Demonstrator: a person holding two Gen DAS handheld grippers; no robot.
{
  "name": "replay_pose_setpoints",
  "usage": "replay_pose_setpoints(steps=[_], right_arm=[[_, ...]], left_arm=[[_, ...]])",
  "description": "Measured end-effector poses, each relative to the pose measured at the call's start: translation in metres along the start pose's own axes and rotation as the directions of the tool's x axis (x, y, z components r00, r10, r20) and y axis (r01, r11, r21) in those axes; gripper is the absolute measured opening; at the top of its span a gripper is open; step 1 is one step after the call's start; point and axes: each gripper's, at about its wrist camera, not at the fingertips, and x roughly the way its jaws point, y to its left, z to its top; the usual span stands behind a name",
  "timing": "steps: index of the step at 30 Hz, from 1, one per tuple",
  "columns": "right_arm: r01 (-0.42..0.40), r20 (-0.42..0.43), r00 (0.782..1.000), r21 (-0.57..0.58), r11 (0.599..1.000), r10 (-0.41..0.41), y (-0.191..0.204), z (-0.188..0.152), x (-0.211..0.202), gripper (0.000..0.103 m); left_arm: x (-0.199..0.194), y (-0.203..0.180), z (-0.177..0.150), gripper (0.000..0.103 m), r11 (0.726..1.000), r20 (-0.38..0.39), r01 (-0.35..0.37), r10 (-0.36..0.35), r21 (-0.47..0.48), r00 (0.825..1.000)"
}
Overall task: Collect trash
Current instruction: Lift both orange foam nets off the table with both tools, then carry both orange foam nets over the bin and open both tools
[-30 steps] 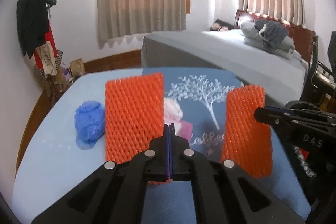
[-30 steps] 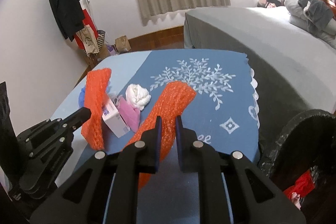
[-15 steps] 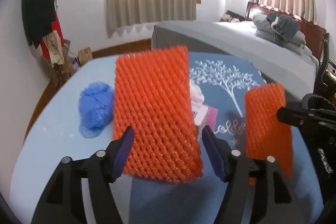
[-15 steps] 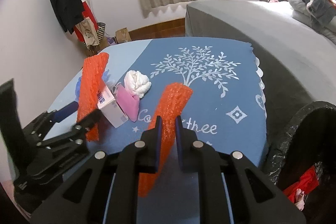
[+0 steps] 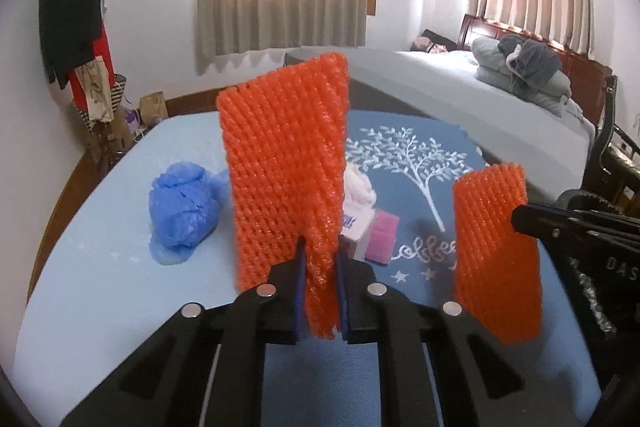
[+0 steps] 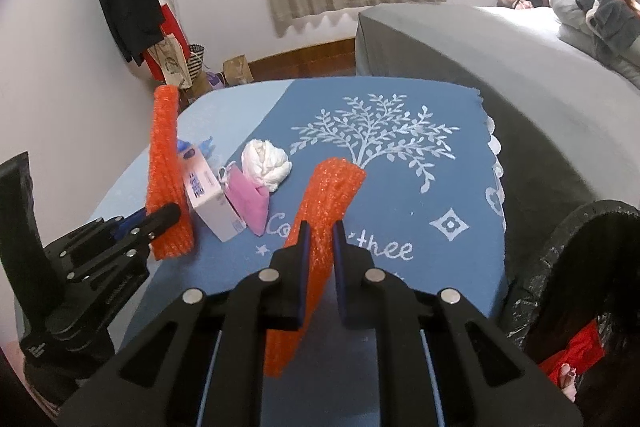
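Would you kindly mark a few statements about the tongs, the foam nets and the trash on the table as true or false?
1. Each pair of tongs has an orange foam mesh sleeve between its pads. True: left tongs closing on one orange foam mesh sleeve, right tongs gripping the other sleeve.
2. The crumpled blue plastic bag is in the bin. False: it lies on the blue tablecloth.
3. The black-lined trash bin stands at the table's right edge. True.
4. The white carton is held by the right tongs. False: it rests on the table beside a pink pouch.
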Motion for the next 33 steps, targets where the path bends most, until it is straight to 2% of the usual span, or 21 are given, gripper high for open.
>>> replay_pose_setpoints(steps=[7,20,33], right_arm=[[-0.007,0.045,0.999,-0.009,1.0,0.007,0.001,0.006,-0.021,0.01],[0.034,0.14,0.99,0.008,0.999,-0.034,-0.015,0.014,-0.076,0.01],[0.146,0.208,0.966,0.067,0.987,-0.157,-0.059,0.004,-0.138,0.01]], left_arm=[[-0.017,-0.009,0.011,0.013,1.0,0.024,0.014,-0.014,0.018,1.0],[-0.046,-0.049,0.027,0.013,0.993,0.068,0.097,-0.102,0.07,0.992],[-0.061,-0.116,0.037,0.013,0.962,0.095,0.226,-0.242,0.155,0.966]])
